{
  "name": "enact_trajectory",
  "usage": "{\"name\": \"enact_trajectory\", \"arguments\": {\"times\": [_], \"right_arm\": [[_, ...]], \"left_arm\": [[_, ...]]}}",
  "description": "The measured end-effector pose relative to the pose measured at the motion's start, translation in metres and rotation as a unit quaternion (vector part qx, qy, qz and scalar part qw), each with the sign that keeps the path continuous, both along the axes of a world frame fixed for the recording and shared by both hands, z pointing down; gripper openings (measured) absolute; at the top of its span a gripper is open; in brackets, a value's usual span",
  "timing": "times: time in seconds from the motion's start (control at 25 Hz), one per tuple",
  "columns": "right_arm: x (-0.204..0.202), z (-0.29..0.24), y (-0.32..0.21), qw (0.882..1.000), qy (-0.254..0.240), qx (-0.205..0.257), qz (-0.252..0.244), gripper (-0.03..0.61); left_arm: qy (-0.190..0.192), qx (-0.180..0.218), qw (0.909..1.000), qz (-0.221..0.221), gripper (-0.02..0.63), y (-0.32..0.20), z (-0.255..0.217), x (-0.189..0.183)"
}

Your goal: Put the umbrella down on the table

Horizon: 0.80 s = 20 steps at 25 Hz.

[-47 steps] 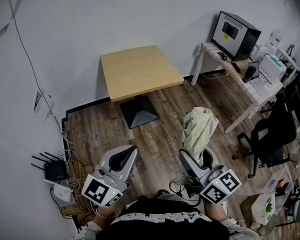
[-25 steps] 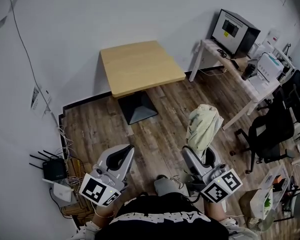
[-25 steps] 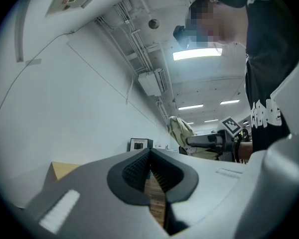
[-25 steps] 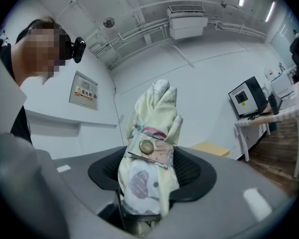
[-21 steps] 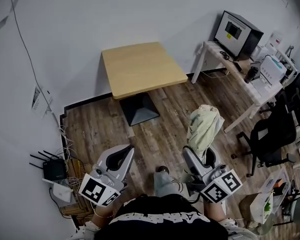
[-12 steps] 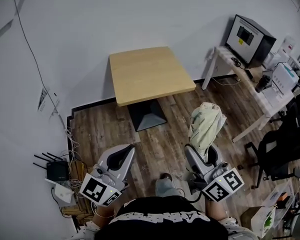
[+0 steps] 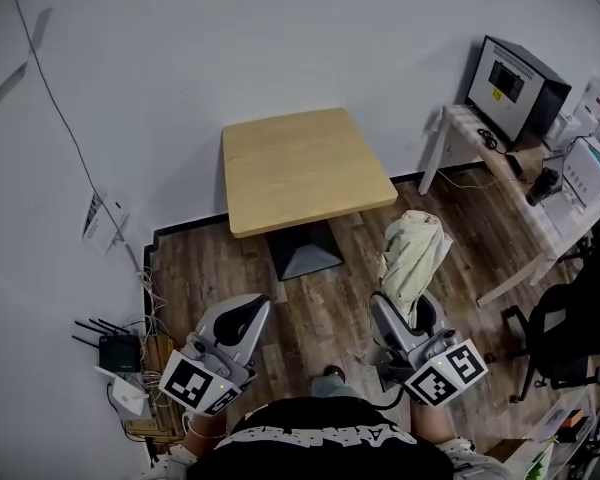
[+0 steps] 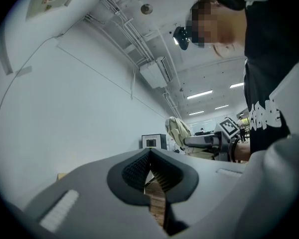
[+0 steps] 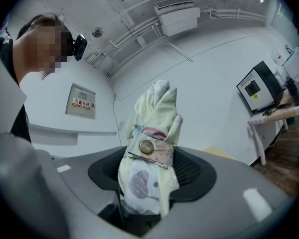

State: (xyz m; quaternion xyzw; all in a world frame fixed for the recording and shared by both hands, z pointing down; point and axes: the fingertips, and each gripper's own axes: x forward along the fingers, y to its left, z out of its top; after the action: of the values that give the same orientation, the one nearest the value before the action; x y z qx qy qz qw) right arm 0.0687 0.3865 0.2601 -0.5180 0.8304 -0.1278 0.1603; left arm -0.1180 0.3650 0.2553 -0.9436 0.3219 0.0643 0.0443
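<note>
A folded pale yellow umbrella (image 7: pixel 411 255) with a snap strap stands upright in my right gripper (image 7: pixel 403 320), which is shut on its lower end. In the right gripper view the umbrella (image 9: pixel 150 148) fills the space between the jaws. The square wooden table (image 7: pixel 300 168) stands ahead by the white wall, well beyond both grippers. My left gripper (image 7: pixel 242 320) is held low at the left with its jaws shut and nothing between them. In the left gripper view the umbrella (image 8: pixel 177 130) and the right gripper show at the right.
A white desk (image 7: pixel 525 208) with a monitor (image 7: pixel 517 78) stands at the right, with a black office chair (image 7: pixel 575 333) beside it. A router (image 7: pixel 115 348) and tangled cables lie on the wood floor at the left by the wall.
The view has shifted so the table sits nearer and more central. Both grippers keep their pose, with the umbrella still upright in the right one.
</note>
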Motion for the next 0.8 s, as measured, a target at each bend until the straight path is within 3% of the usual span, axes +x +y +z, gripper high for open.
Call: {"name": "enact_trajectory", "arguments": {"times": [0.8], "right_arm": [[0.062, 0.007, -0.082, 0.999, -0.016, 0.003, -0.032, 0.268]], "left_arm": [[-0.021, 0.012, 0.9993, -0.030, -0.002, -0.069, -0.003, 0.066]]}}
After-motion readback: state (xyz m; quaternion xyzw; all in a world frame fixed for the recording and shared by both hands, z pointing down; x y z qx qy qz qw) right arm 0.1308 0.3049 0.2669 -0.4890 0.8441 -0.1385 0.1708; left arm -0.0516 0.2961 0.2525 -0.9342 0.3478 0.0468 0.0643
